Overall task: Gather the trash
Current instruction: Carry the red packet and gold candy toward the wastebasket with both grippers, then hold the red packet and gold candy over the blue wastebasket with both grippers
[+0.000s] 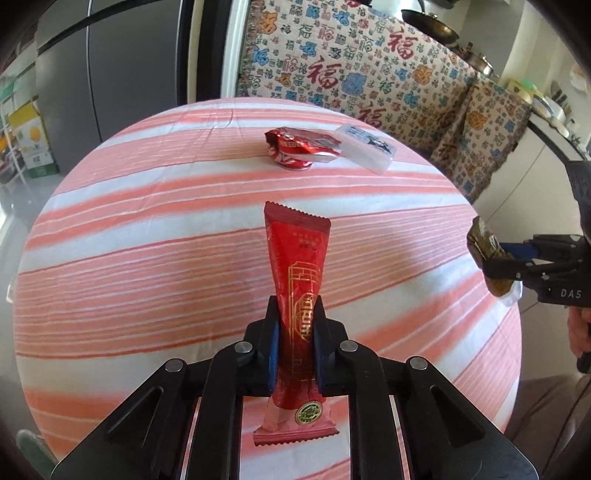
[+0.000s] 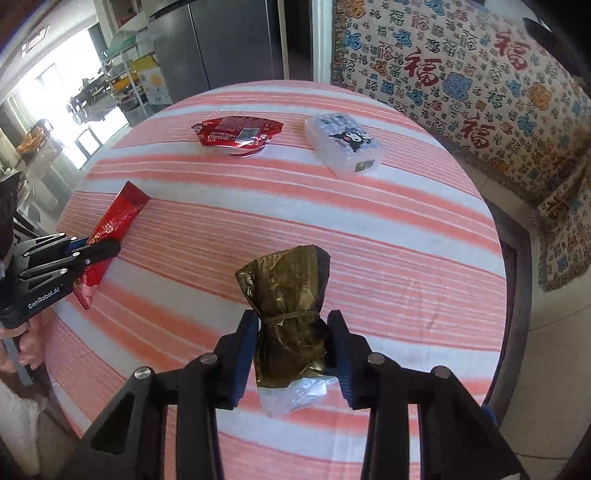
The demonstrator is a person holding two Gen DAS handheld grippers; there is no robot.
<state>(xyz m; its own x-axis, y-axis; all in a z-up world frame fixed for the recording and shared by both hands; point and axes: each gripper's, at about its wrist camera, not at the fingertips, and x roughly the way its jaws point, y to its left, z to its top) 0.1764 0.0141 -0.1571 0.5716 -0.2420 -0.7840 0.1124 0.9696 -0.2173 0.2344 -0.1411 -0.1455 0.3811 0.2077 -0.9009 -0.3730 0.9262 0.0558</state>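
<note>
Red wrapper [image 1: 295,295] clamped in left gripper [image 1: 295,317] above table [image 1: 147,240].

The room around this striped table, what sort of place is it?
Most likely a home dining area next to a kitchen. A round table under a striped cloth, a tall grey fridge behind it, and pans on a counter point that way. A patterned throw covers seating alongside.
</note>
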